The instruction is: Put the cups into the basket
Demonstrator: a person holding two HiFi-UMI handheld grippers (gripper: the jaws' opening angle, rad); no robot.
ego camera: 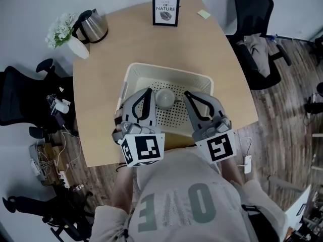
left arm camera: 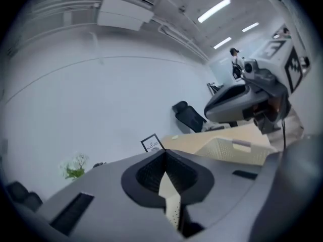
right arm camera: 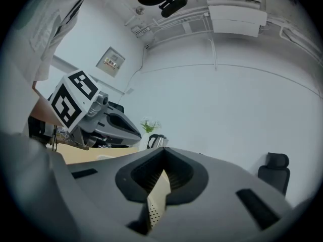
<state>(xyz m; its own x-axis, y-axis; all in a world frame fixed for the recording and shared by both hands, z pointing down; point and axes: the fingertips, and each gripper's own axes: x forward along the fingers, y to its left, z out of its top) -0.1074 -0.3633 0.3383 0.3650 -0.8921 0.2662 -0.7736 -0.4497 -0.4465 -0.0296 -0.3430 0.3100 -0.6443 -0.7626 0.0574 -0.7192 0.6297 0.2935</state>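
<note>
A cream perforated basket (ego camera: 136, 77) stands on the wooden table, and one pale cup (ego camera: 165, 98) lies inside it, bottom up. Both grippers hang over the basket's near half, tips pointing away from me. My left gripper (ego camera: 149, 91) is just left of the cup, my right gripper (ego camera: 187, 94) just right of it. Neither touches the cup. In the left gripper view the left gripper (left arm camera: 164, 153) has its jaws together with only basket mesh showing through the slit. The right gripper (right arm camera: 162, 163) looks the same in its own view. Nothing is held.
At the table's far side stand a framed print (ego camera: 166, 10), a steel kettle (ego camera: 91, 26), a white vase of flowers (ego camera: 64, 34) and a yellow sticky note (ego camera: 204, 14). Black office chairs (ego camera: 255, 19) flank the table. Cables lie on the floor at left.
</note>
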